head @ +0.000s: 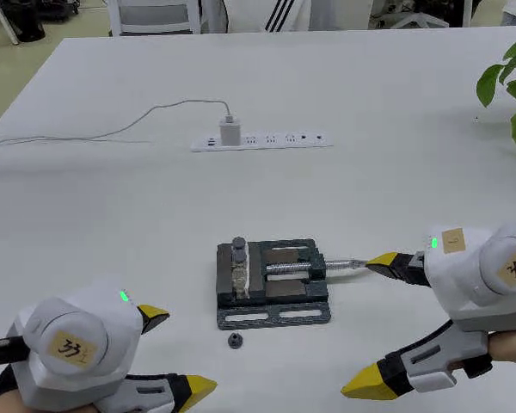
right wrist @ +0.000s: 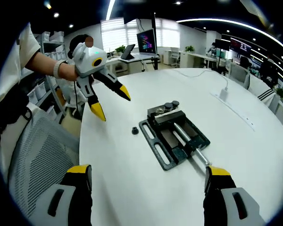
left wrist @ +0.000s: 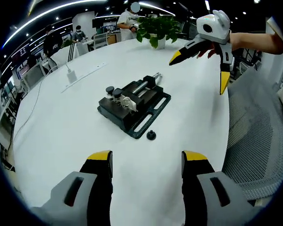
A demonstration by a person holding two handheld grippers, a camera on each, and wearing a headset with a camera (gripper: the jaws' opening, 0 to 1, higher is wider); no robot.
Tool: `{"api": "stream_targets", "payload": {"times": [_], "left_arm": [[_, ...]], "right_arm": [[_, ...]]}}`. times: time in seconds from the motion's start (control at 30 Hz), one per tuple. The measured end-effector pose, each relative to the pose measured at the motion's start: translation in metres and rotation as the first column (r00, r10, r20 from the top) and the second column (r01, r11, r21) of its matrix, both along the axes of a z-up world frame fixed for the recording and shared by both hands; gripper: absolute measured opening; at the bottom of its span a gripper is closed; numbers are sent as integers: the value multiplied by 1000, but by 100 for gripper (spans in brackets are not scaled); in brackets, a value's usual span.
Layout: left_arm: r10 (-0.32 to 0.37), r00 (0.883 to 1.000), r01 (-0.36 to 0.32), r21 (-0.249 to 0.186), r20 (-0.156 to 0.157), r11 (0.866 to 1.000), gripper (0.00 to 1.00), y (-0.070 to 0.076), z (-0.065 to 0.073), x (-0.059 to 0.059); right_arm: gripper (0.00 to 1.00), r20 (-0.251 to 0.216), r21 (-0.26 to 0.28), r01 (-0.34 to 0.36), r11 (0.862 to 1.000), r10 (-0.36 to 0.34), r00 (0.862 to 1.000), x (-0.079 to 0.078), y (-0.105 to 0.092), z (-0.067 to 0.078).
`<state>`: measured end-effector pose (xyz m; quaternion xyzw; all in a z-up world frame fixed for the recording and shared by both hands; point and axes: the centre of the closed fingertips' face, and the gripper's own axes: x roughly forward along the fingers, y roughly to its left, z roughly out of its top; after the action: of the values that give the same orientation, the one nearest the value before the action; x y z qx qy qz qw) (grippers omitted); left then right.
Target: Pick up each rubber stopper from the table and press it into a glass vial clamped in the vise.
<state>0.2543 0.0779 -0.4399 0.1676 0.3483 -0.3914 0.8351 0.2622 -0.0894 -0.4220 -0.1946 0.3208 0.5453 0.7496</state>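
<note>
Grippers, two of them, hover over a white table (head: 112, 215) with jaws spread wide and nothing between them. Left gripper (head: 175, 351) hangs near the table's front edge, its jaws clear of everything. One loose stopper (head: 235, 341) lies on the tabletop between the two grippers, just in front of the single vise (head: 284, 292). Right gripper (head: 371, 320) sits to the vise's right, one yellow jaw tip just beside the end of the vise's screw (head: 344, 265); whether they touch cannot be made out. Clamped in the vise stands a short row of glass vials (head: 239, 277). Two carry dark stoppers (head: 238, 245), and clear glass next to them looks uncapped, though the exact vial count is hard to read. That makes three stoppers in all, two seated and one free. Farther back lies one power strip (head: 275, 139) with one white charger (head: 230, 132) plugged in, its cable (head: 86, 138) trailing left. Green plant leaves (head: 512, 77) edge the right side.
</note>
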Motion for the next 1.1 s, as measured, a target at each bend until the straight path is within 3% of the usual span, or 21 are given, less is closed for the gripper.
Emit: {"api": "stream_targets", "payload": {"times": [0.2, 0.53, 0.77, 0.97, 1.1], "left_arm": [[-90, 996, 91, 68, -14, 994, 45, -8, 1, 8], [-222, 970, 236, 143, -103, 961, 28, -19, -4, 16], [-291, 942, 321, 194, -166, 927, 19, -25, -12, 18], [-342, 919, 382, 224, -196, 897, 16, -31, -22, 23], [-373, 902, 419, 234, -217, 877, 13, -35, -26, 21]], "right_arm": [[99, 3, -6, -1, 1000, 1, 1000, -5, -4, -2], [98, -1, -8, 4, 1000, -4, 1000, -9, -8, -4], [97, -4, 0, 14, 1000, -14, 1000, -10, -11, -3], [96, -10, -1, 13, 1000, -13, 1000, -17, -13, -7], [96, -16, 2, 23, 1000, -23, 1000, -18, -17, -9]]}}
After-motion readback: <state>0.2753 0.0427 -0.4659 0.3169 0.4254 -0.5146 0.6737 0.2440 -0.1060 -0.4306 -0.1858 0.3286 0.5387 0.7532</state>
